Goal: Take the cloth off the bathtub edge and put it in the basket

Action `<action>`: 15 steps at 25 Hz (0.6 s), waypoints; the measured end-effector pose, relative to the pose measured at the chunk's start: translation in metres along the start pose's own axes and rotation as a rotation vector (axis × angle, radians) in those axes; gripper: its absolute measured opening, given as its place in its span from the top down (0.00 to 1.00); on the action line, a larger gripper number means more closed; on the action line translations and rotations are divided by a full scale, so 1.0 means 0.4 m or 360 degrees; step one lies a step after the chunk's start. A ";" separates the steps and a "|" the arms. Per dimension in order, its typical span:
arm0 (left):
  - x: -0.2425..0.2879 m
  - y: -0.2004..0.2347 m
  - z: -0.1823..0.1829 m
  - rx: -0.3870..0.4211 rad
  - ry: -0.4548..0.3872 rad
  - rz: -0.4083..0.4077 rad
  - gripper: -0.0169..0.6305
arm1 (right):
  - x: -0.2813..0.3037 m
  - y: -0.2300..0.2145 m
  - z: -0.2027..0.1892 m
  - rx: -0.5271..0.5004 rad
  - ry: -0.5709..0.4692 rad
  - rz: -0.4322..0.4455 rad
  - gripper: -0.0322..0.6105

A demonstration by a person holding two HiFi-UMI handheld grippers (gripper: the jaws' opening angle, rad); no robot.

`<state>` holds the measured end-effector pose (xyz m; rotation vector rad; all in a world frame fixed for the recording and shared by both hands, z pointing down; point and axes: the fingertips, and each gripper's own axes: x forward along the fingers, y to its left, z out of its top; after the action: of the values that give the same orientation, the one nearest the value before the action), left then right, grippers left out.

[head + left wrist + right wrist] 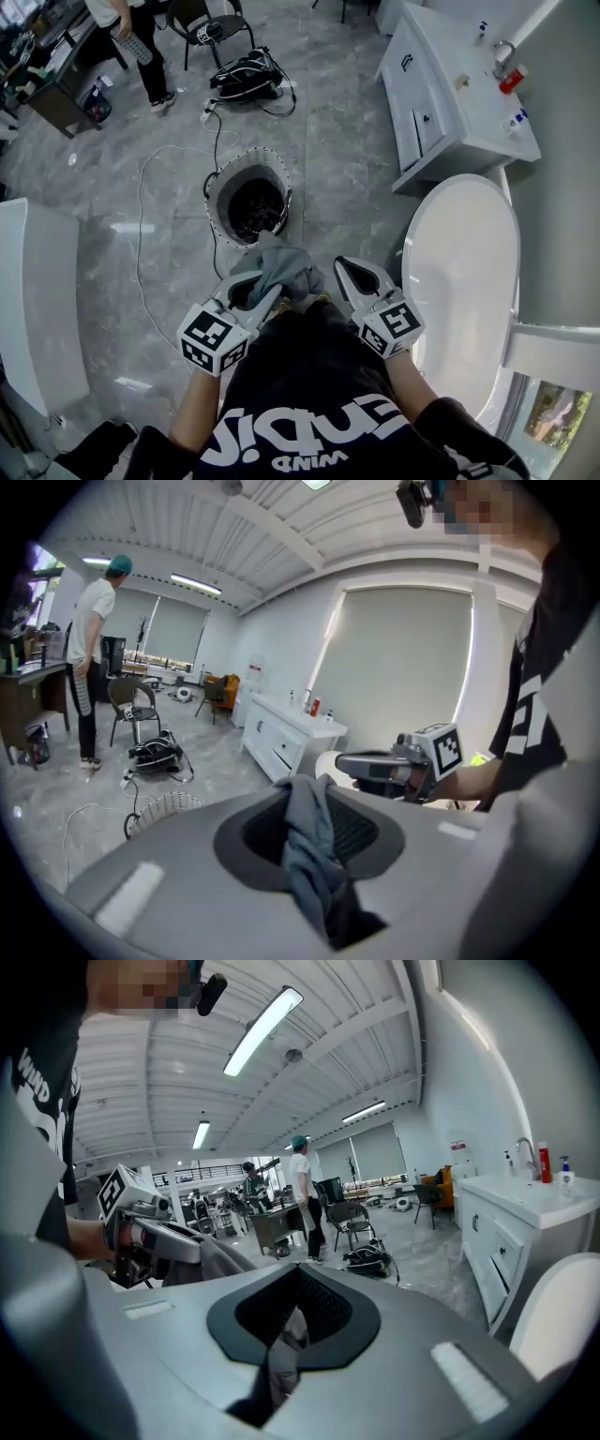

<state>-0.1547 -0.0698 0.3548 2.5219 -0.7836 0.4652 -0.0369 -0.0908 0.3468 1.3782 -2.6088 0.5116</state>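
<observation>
The grey cloth (274,266) hangs bunched from my left gripper (261,291), which is shut on it just in front of my body. In the left gripper view the cloth (314,841) drapes down between the closed jaws of the left gripper (314,803). The round white basket (249,199) with a dark inside stands on the floor straight ahead of the cloth. My right gripper (345,269) is beside the cloth on its right; its jaws are together in the right gripper view (298,1277), with no cloth seen gripped. The white bathtub (466,272) lies to my right.
A white vanity with a sink (441,94) stands beyond the tub. A black bag with cables (246,77) and a chair (211,28) are past the basket, with a white cord (142,225) trailing on the floor. A person (131,37) stands far left. A white unit (37,300) is at left.
</observation>
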 end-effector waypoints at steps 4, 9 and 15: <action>-0.038 0.062 0.006 -0.0080 -0.0079 0.0126 0.86 | 0.062 0.011 0.009 -0.0032 0.0028 0.0089 0.94; -0.081 0.134 0.029 -0.0117 -0.0156 0.0215 0.86 | 0.125 0.040 0.026 -0.0078 0.0063 0.0153 0.94; -0.114 0.172 0.094 -0.0102 -0.0276 0.0245 0.86 | 0.185 0.050 0.020 -0.0091 0.0067 0.0171 0.94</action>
<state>-0.2247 -0.1192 0.3253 2.4769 -1.0463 0.2684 -0.0952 -0.1404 0.3558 1.2024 -2.6530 0.4709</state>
